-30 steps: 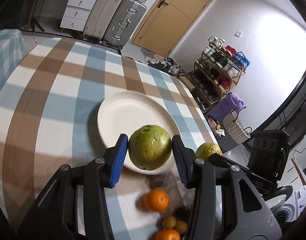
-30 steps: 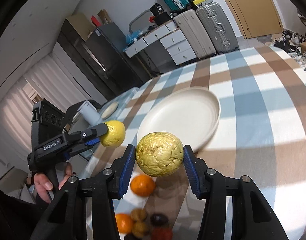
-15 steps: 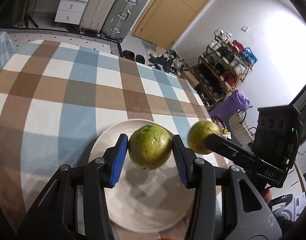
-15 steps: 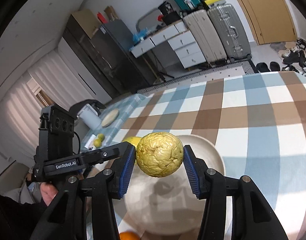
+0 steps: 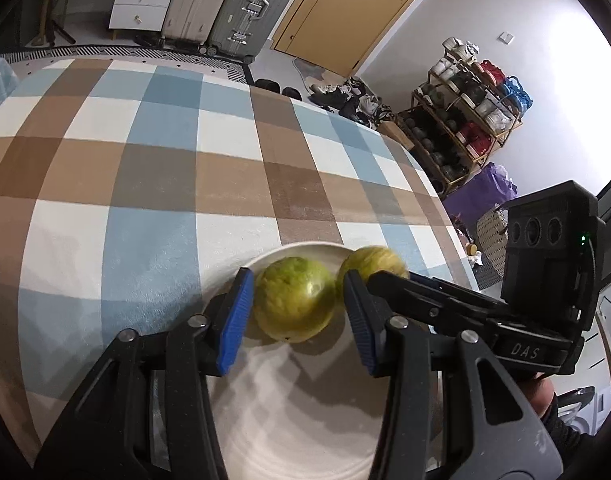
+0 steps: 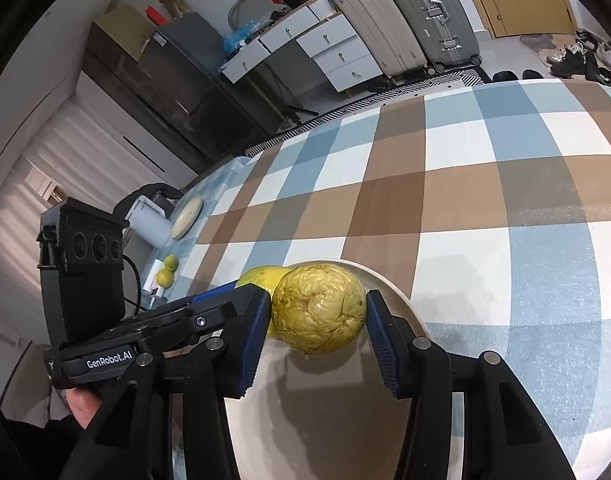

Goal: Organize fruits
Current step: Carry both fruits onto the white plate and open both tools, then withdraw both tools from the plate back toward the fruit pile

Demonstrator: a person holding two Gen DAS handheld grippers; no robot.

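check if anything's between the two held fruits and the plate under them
Nothing visible. The green fruit in the left gripper and the wrinkled yellow fruit in the right gripper both hang over the far side of the white plate, whose surface below them is bare. The fruits sit close together.

Both fisheye views bend straight lines hard toward black, vignetted corners. In the left wrist view, glare washes out the wall (image 5: pixel 561 92) at two o'clock. Soft shadows fall across the plate (image 5: pixel 305 420) toward six o'clock. The fruits (image 5: pixel 293 304) show slight motion blur; elsewhere focus holds.
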